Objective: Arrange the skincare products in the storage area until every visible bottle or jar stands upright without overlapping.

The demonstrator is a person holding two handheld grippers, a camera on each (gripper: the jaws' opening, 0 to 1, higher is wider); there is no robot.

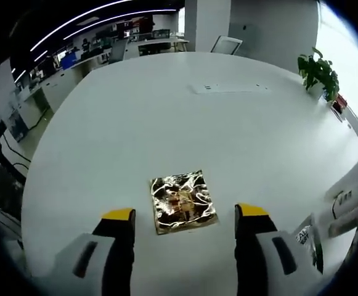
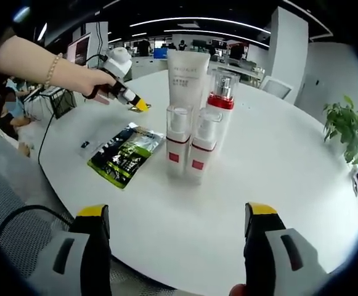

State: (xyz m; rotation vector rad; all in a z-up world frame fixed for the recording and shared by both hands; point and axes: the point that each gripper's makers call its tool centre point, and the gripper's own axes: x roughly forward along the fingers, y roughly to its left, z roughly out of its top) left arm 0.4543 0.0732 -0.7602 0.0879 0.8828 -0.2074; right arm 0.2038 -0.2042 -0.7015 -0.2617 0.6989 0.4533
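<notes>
A broad white round table [image 2: 277, 166] carries everything, set in an open-plan office with desks, monitors and strip ceiling lights behind it. In the right gripper view, a cluster of skincare products stands upright near the table's middle: a tall white tube [image 2: 188, 77], a clear bottle with a red collar [image 2: 219, 98], and two small white pump bottles [image 2: 177, 139] [image 2: 202, 148] touching side by side in front. Just left of them a green-and-black sachet [image 2: 120, 154] lies flat. The right gripper [image 2: 177, 228] hovers near the table edge, jaws spread, holding nothing.

The left gripper [image 1: 185, 225], likewise wide open and empty, points at a crinkled gold foil packet [image 1: 183, 201] lying flat on the table. A potted plant [image 1: 319, 73] stands at the table's far edge.
</notes>
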